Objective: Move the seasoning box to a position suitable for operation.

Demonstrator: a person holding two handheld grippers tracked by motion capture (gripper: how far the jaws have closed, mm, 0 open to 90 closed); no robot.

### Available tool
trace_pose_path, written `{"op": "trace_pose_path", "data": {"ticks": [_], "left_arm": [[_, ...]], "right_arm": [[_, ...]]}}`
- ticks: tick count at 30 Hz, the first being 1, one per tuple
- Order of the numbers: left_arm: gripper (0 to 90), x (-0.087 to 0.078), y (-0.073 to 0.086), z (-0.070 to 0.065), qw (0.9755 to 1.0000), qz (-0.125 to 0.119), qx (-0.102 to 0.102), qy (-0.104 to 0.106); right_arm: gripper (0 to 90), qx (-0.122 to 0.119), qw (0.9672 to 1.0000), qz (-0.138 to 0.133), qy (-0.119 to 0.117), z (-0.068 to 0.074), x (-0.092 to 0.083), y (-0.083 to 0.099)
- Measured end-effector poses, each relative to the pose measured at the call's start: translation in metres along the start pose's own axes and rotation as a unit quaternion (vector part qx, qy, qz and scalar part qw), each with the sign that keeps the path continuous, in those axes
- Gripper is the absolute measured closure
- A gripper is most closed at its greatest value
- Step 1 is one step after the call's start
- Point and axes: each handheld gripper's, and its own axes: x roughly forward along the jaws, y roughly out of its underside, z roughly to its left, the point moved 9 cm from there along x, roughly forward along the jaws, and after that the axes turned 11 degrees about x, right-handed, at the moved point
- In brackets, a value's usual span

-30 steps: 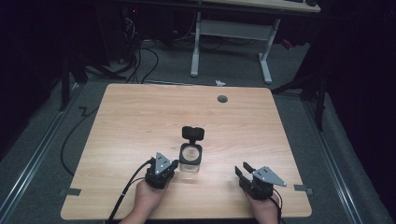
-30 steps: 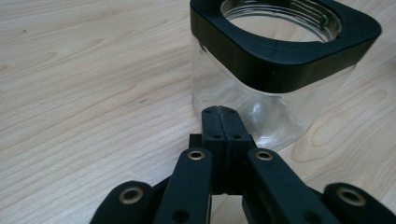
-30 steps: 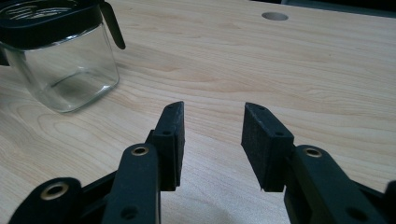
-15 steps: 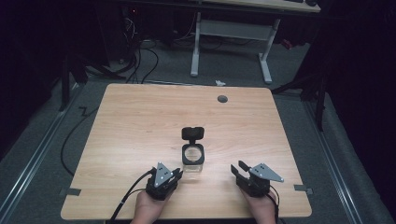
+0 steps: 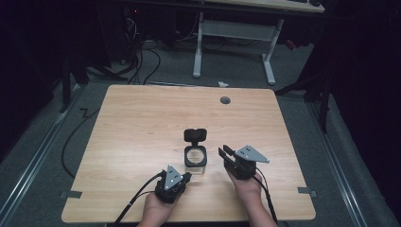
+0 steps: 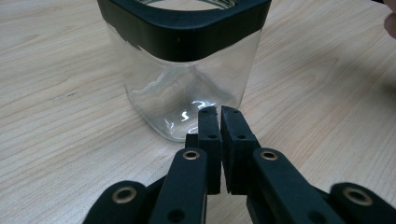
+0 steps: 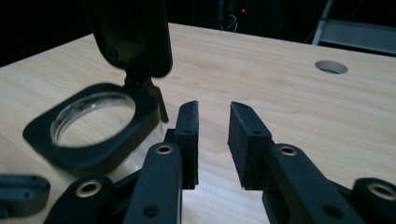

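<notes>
The jar [image 5: 196, 157] stood at the table's [image 5: 142, 123] center, lid [image 5: 195, 135] flipped open toward 12 o'clock. The right gripper [image 5: 226, 152] had advanced to its 3 o'clock, jaws parted, likely preparing a grasp. The left gripper [image 5: 185, 176], clenched empty, had retreated to 7 o'clock.

A dim laboratory or recording workspace is showing here. A bare wooden table [image 5: 142, 127] with a round cable hole [image 5: 225, 100] is standing on grey carpet [image 5: 42, 165], tape marks [image 5: 71, 194] are sitting by its near corners, black cables [image 5: 137, 56] are trailing across the floor, and a white-framed desk [image 5: 236, 33] is standing behind in darkness.
</notes>
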Motion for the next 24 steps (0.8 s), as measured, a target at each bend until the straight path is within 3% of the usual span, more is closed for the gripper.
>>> {"op": "trace_pose_path", "data": {"ticks": [4,9,17,20,24], "left_arm": [[88.2,0.003,0.001,-0.001,1.0000,0.003,0.009,-0.002],[89.2,0.006,0.000,0.004,0.9999,0.003,0.006,-0.011],[89.7,0.007,-0.002,0.007,0.9999,-0.003,-0.004,-0.015],[89.8,0.006,-0.005,0.009,0.9998,-0.008,-0.016,-0.013],[90.0,0.006,-0.004,0.009,0.9998,-0.006,-0.015,-0.012]], "right_arm": [[82.2,-0.002,1.0000,-0.007,-0.003,0.004,0.008,-0.010],[90.0,0.000,0.9999,-0.014,-0.004,0.006,0.014,-0.023],[90.0,-0.006,0.9996,-0.025,-0.010,0.014,0.018,-0.045],[90.0,-0.007,0.9994,-0.032,-0.012,0.018,0.022,-0.056],[90.0,-0.006,0.9992,-0.038,-0.015,0.023,0.026,-0.069]]}}
